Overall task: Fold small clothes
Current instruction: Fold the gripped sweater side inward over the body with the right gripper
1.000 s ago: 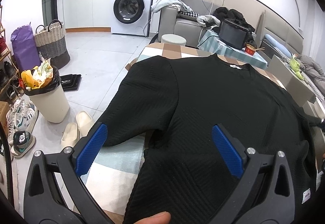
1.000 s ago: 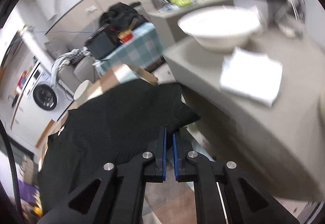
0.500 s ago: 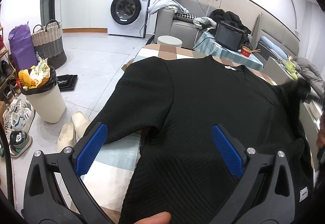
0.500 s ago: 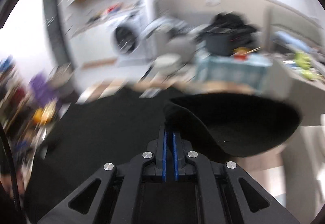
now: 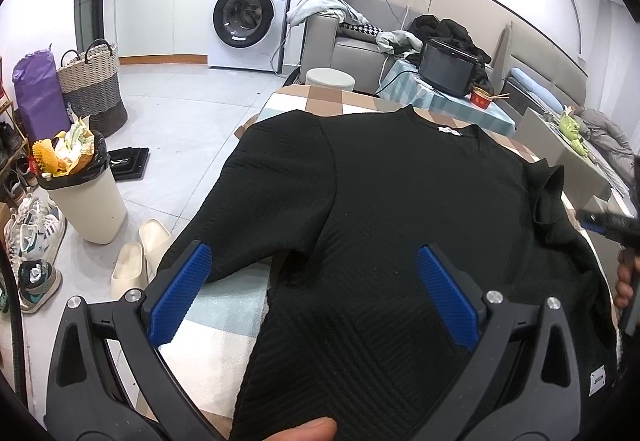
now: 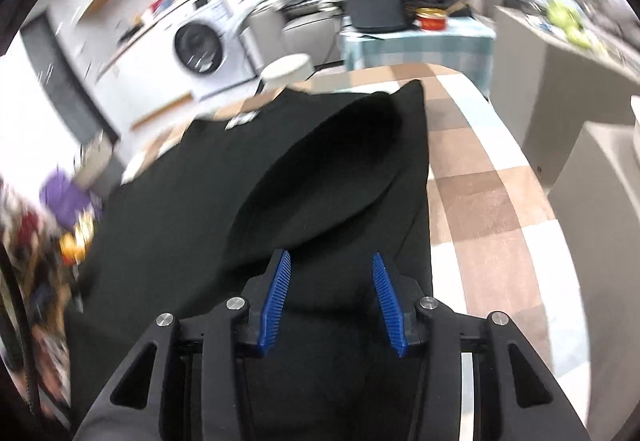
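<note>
A black textured sweater (image 5: pixel 400 209) lies spread on a checked table (image 5: pixel 224 341), neck label toward the far end. My left gripper (image 5: pixel 316 273) hovers wide open over its lower left part, nothing between the blue pads. The left sleeve (image 5: pixel 248 217) lies out flat toward the table edge. In the right wrist view the right sleeve (image 6: pixel 340 169) is folded inward over the sweater's body (image 6: pixel 160 209). My right gripper (image 6: pixel 332 293) sits just behind that sleeve, its jaws opening, the blue pads apart and off the cloth. The right gripper's tip (image 5: pixel 604 223) shows at the left wrist view's right edge.
The checked table's bare right side (image 6: pixel 492 225) runs beside the sweater. On the floor to the left stand a full bin (image 5: pixel 80 193), slippers (image 5: pixel 140 257) and shoes (image 5: pixel 32 241). A washing machine (image 5: pixel 248 25), a sofa (image 5: pixel 352 41) and a side table with a black pot (image 5: pixel 448 69) lie beyond.
My right gripper carried the right sleeve inward over the sweater's body, then opened and released it. The left gripper stayed open and still.
</note>
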A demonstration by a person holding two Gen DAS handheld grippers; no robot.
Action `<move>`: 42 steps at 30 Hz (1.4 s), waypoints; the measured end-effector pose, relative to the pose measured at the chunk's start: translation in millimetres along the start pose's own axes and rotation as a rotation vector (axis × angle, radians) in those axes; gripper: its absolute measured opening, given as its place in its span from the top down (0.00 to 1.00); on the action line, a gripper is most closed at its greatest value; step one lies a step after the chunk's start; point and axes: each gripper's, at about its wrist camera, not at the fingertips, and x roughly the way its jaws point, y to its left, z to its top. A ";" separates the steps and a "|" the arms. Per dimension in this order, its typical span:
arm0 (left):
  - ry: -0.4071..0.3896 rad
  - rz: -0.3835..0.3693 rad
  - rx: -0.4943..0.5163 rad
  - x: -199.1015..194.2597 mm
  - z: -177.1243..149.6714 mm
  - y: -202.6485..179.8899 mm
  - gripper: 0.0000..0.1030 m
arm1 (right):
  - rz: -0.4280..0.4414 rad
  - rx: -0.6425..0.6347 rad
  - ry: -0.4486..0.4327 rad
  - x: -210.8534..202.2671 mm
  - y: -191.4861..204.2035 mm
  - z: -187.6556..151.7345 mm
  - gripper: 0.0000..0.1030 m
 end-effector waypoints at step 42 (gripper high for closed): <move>-0.002 0.062 -0.011 -27.0 4.3 -9.0 0.01 | -0.311 -0.191 0.019 -6.1 -14.5 -32.7 0.90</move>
